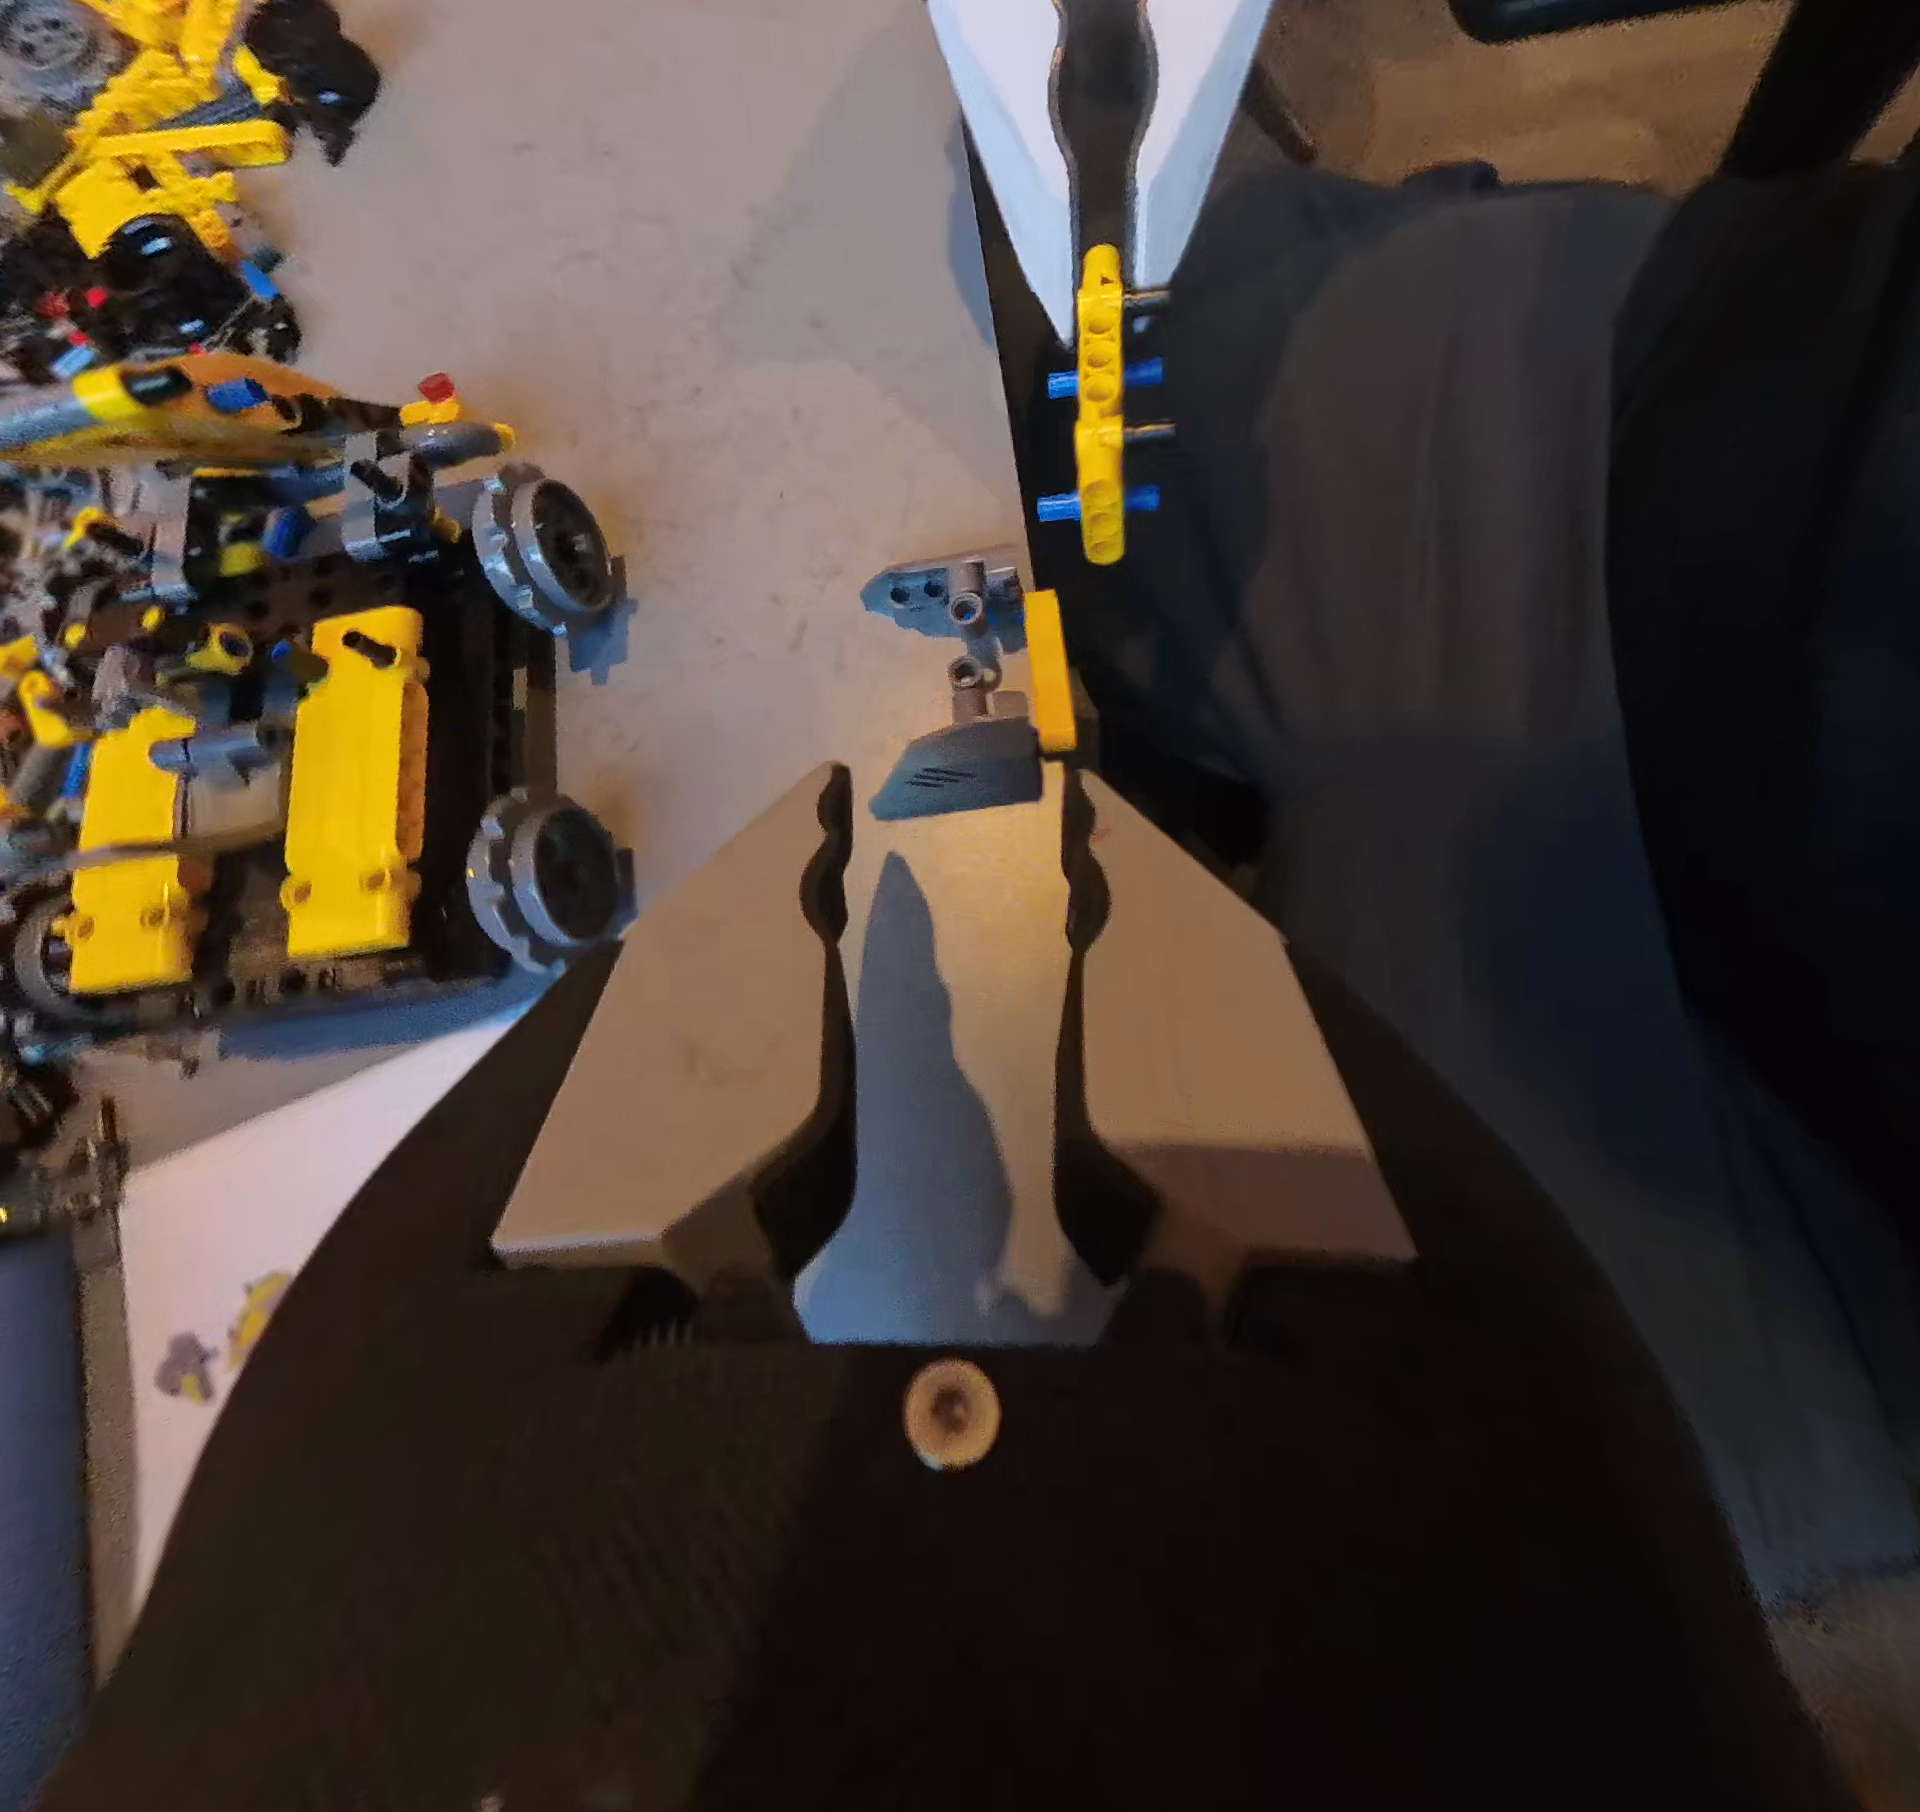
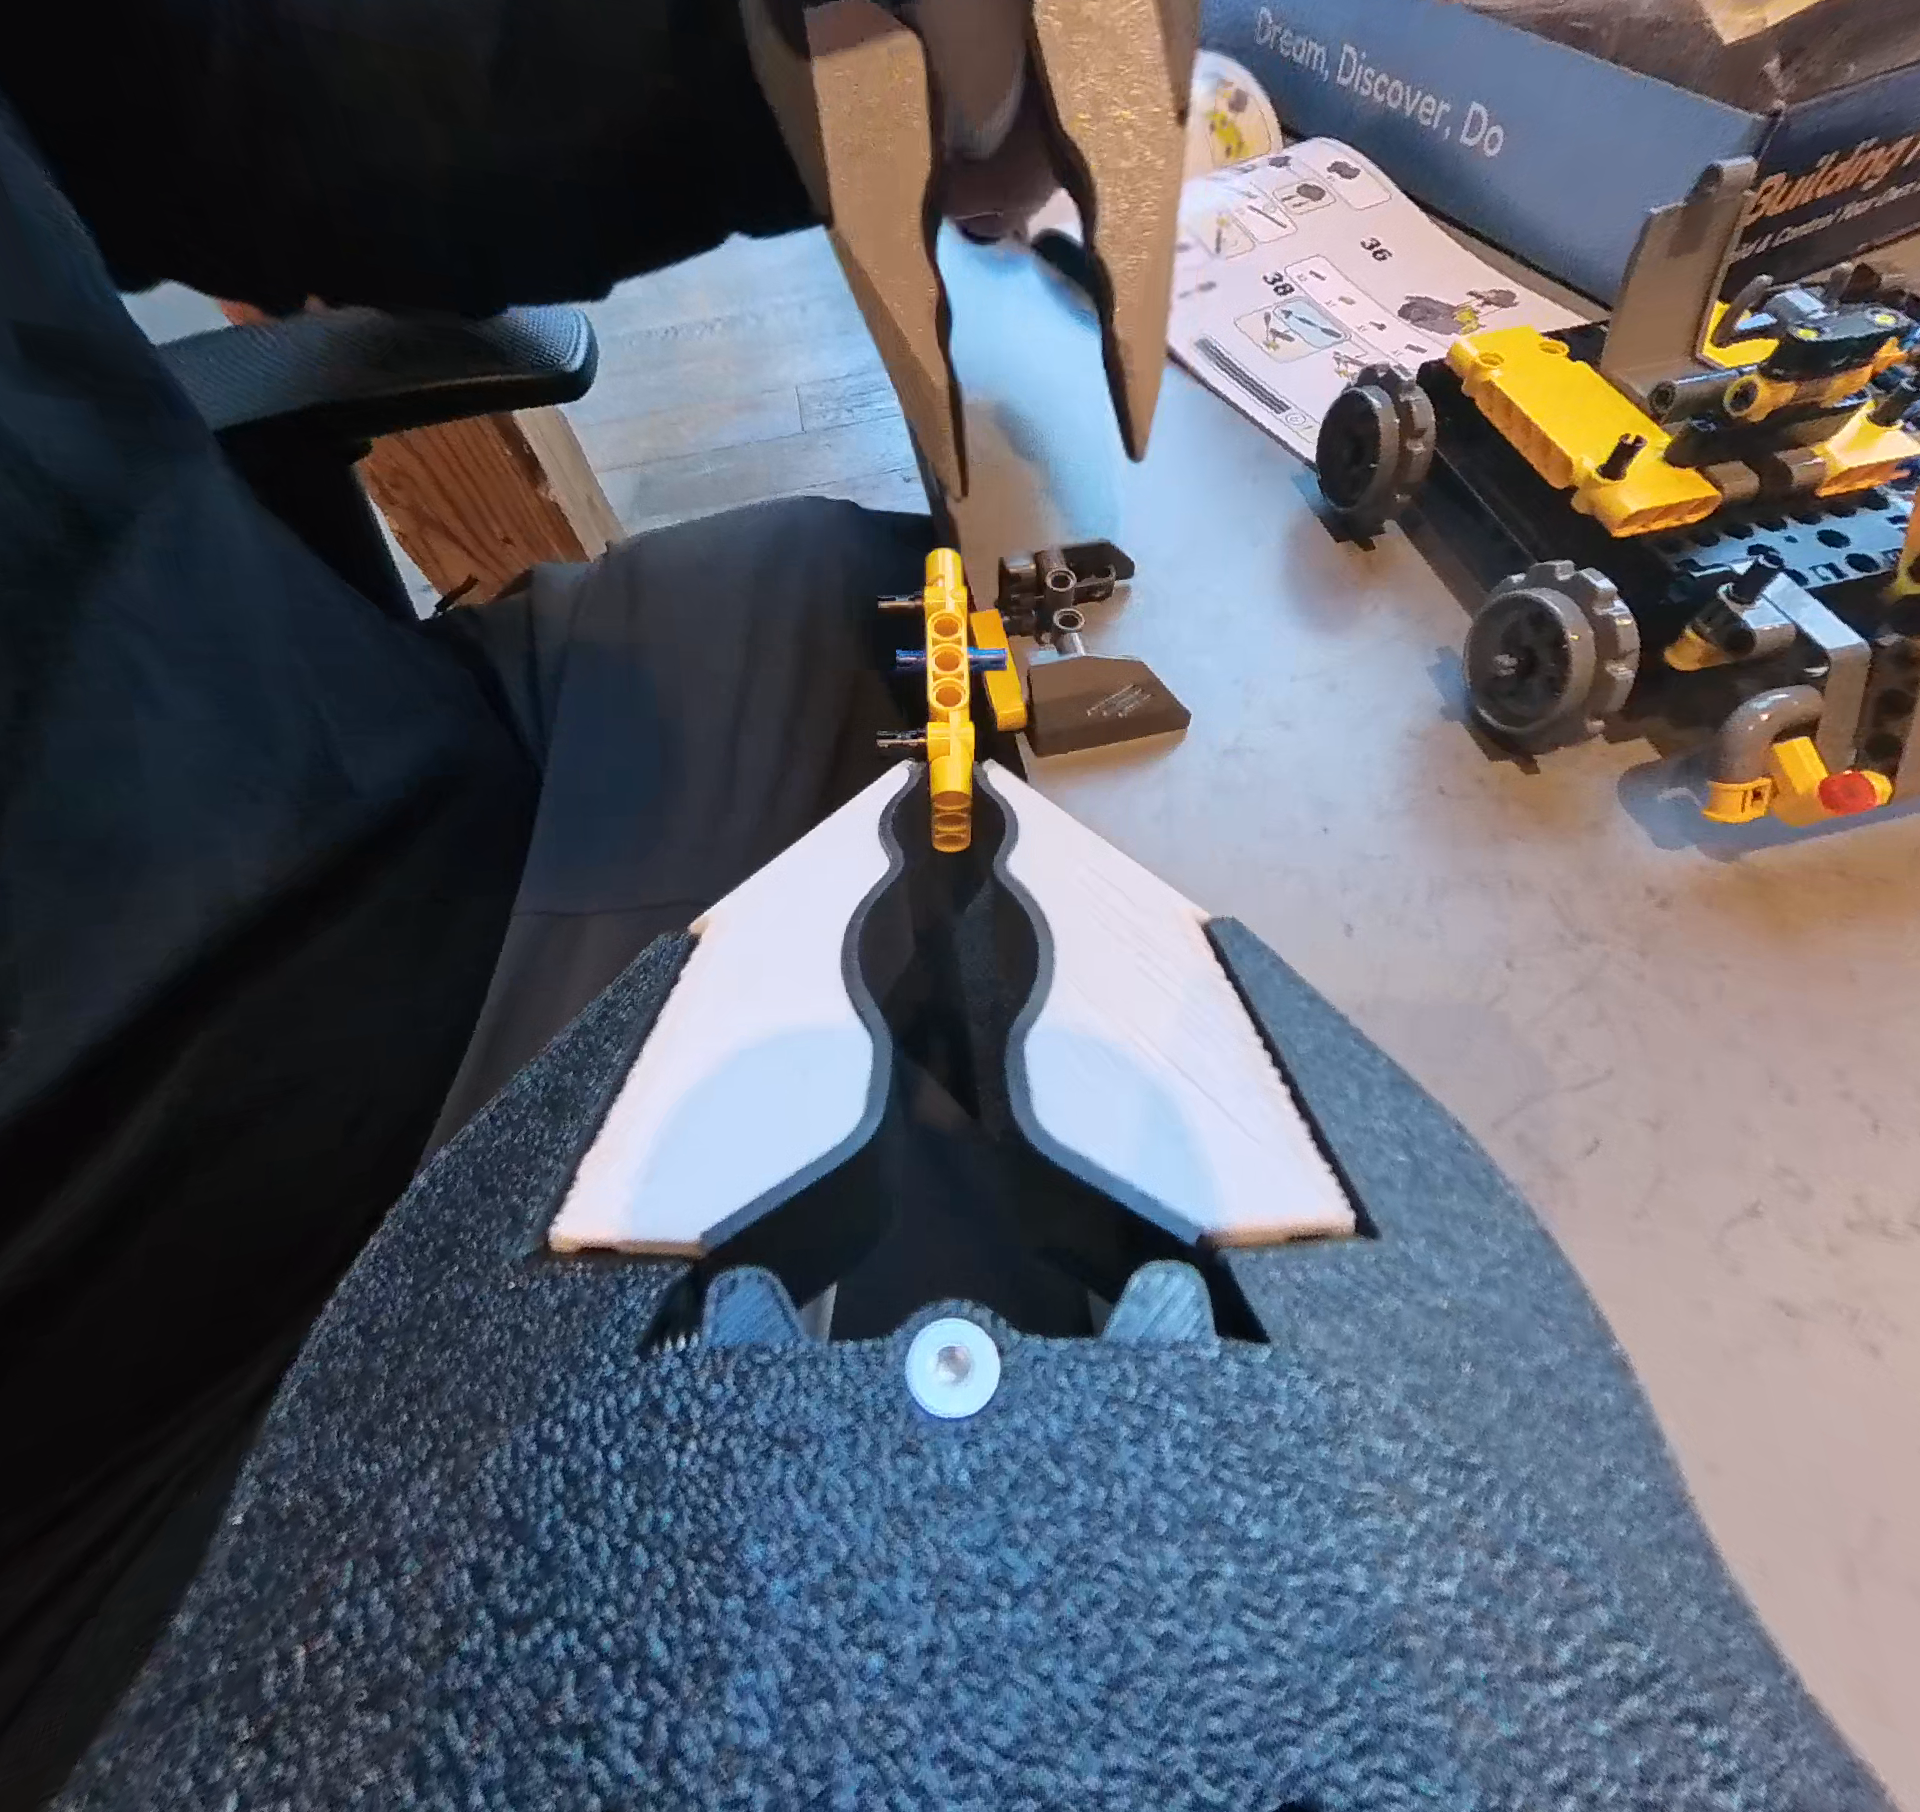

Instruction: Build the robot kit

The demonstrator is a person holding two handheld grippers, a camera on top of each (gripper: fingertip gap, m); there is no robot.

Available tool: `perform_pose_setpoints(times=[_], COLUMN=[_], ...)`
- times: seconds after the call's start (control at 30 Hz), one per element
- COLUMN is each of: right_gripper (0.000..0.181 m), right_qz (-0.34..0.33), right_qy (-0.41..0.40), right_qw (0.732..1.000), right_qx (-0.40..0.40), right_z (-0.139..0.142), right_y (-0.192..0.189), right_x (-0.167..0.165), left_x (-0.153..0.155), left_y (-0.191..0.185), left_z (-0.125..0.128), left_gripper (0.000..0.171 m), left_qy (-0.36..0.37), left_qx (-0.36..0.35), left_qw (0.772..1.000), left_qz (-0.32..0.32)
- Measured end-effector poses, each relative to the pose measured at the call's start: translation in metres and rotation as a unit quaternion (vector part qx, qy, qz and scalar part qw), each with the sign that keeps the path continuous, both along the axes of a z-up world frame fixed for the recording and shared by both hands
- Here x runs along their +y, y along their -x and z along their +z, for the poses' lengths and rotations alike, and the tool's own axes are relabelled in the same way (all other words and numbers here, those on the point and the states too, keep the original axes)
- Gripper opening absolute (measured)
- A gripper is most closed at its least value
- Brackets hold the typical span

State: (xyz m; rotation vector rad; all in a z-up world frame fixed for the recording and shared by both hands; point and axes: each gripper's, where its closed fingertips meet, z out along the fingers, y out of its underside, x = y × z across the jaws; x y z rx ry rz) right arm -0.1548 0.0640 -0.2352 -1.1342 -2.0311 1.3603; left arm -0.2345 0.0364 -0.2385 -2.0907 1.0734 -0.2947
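My right gripper (image 2: 943,783) has its white fingers (image 2: 790,983) pinched on one end of a yellow pinned beam (image 2: 948,666), whose long axis runs straight out from the tips, just off the tabletop (image 2: 1403,983) edge. My left gripper (image 1: 951,786) has its grey fingers (image 1: 717,1014) spread, empty, above a small grey-and-yellow brick assembly (image 1: 971,702) at that edge. The yellow tracked model (image 1: 312,775) sits well to the side.
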Motion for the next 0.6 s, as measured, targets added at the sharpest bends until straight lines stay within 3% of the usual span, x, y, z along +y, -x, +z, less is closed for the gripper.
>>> perform_pose_setpoints(times=[0.17, 0.33, 0.4, 0.6], right_gripper=[0.007, 0.007, 0.007, 0.007], right_qz=[0.012, 0.019, 0.024, 0.038], right_qy=[-0.041, -0.099, -0.107, -0.094], right_qw=[0.999, 0.993, 0.992, 0.992], right_qx=[0.032, 0.060, 0.066, 0.081], right_z=[0.007, 0.006, 0.004, 0.004], right_y=[0.005, 0.015, 0.016, 0.020], right_x=[-0.013, -0.023, -0.024, -0.026], left_x=[-0.006, -0.017, -0.017, -0.021], left_y=[-0.012, -0.041, -0.038, -0.042], left_z=[0.006, 0.013, 0.007, 0.004], left_gripper=[0.035, 0.005, 0.006, 0.012], left_qy=[-0.021, -0.047, -0.050, -0.039], left_qx=[-0.045, -0.056, -0.033, -0.070], left_qw=[0.997, 0.997, 0.998, 0.997], left_qz=[0.066, 0.023, 0.026, 0.007])
